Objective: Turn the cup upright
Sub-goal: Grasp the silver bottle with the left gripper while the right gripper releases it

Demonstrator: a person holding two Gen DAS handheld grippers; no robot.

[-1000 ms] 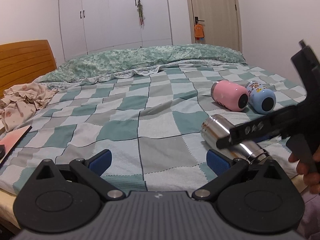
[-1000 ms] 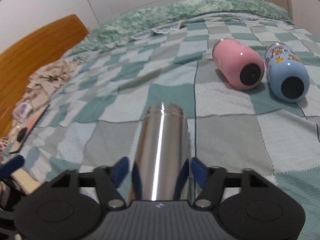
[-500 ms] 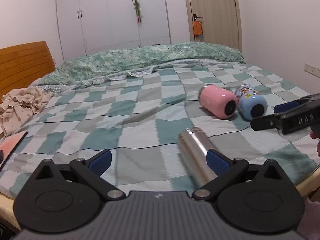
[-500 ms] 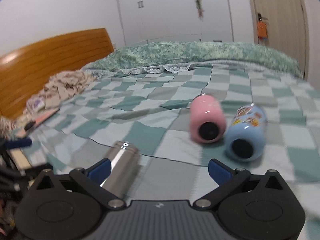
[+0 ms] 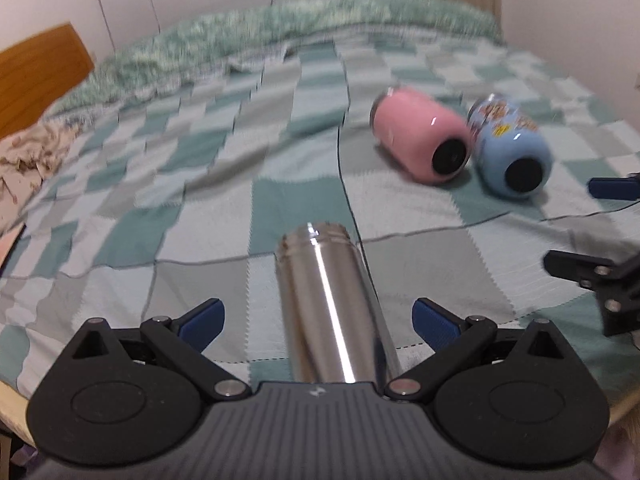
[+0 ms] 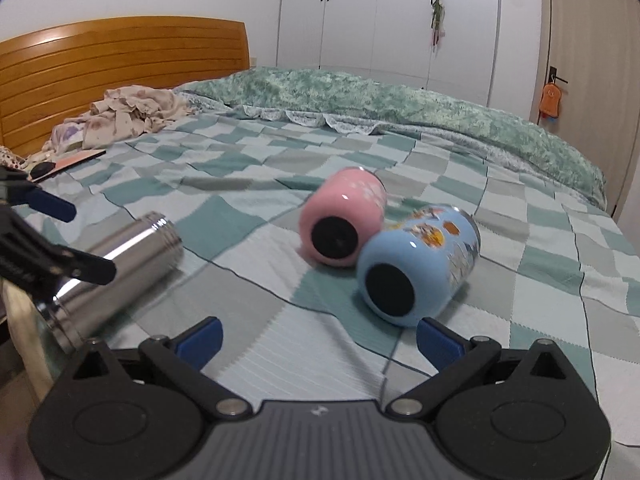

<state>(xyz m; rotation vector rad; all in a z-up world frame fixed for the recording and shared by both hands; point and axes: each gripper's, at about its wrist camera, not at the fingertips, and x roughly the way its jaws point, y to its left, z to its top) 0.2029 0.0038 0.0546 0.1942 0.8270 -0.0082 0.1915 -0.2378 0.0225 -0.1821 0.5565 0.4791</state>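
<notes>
Steel cup (image 5: 332, 308) is lying on its side on the checkered bedspread (image 5: 208, 216), mouth pointing toward 12 o'clock. Left gripper (image 5: 318, 316) is straddling it, fingers spread wide, pads clear of both sides. Right gripper (image 6: 318, 336) is gaping wide, gripping nothing; pink cup (image 6: 342, 218) and blue cup (image 6: 416, 264) are lying at its 12 o'clock, touching.

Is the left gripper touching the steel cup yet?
Apart. The left wrist view shows the left gripper wide open around the steel cup, with checkered blanket visible between each blue pad and the cup's sides.
</notes>
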